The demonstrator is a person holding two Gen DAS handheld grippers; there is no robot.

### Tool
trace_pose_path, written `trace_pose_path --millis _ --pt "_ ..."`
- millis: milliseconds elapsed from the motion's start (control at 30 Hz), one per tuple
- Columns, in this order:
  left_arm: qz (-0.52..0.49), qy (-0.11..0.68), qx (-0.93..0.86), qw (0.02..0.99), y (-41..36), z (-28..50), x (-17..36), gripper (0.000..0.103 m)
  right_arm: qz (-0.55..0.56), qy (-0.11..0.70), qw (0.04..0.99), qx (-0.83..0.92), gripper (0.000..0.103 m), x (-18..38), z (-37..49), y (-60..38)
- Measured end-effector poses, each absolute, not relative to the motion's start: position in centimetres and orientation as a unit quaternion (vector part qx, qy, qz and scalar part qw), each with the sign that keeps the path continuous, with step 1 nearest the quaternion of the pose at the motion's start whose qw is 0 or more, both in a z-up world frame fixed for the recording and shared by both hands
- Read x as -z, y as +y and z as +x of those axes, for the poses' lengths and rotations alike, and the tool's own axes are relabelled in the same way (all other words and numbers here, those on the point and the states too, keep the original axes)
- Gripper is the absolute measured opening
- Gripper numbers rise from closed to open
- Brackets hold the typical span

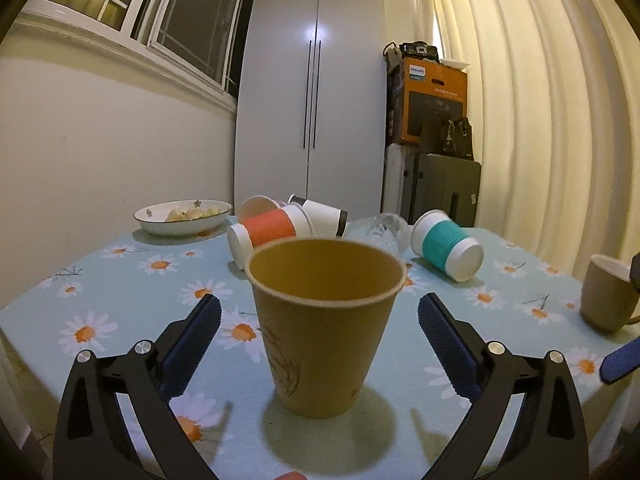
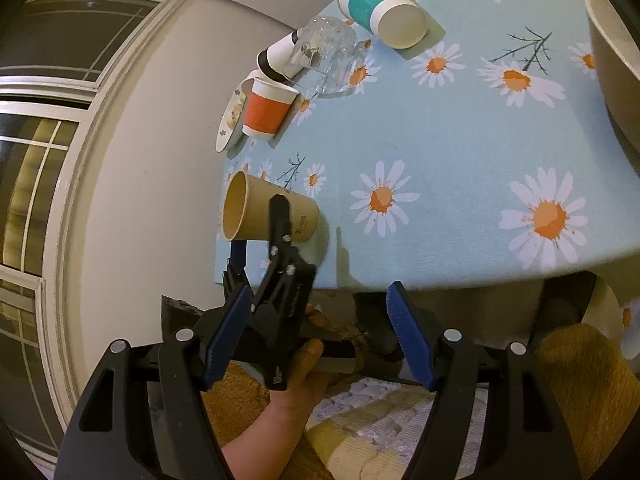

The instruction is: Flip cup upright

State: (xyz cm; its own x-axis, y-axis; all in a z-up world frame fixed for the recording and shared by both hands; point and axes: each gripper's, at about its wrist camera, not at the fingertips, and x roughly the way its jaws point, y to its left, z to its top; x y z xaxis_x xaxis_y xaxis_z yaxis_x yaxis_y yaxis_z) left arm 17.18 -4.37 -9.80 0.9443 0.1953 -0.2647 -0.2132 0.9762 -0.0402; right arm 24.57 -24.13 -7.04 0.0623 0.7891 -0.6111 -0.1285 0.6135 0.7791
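The tan paper cup (image 1: 324,328) looks matt and smooth. The blue daisy tablecloth (image 1: 120,300) is soft cloth. The clear glass cup (image 2: 324,54) is shiny. The left gripper's pads (image 1: 444,340) are bumpy blue.

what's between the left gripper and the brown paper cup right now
Nothing visible. The brown paper cup stands upright on the tablecloth between the open fingers of the left gripper, with clear gaps on both sides.
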Motion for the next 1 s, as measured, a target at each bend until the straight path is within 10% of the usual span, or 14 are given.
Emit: trace_pose_path --millis 1000 --pt "-0.06 0.211 0.041 0.975 2.6 1.9 -2.9 0.096 0.115 0.431 0.826 -0.346 0.079 -3.3 11.1 -23.4"
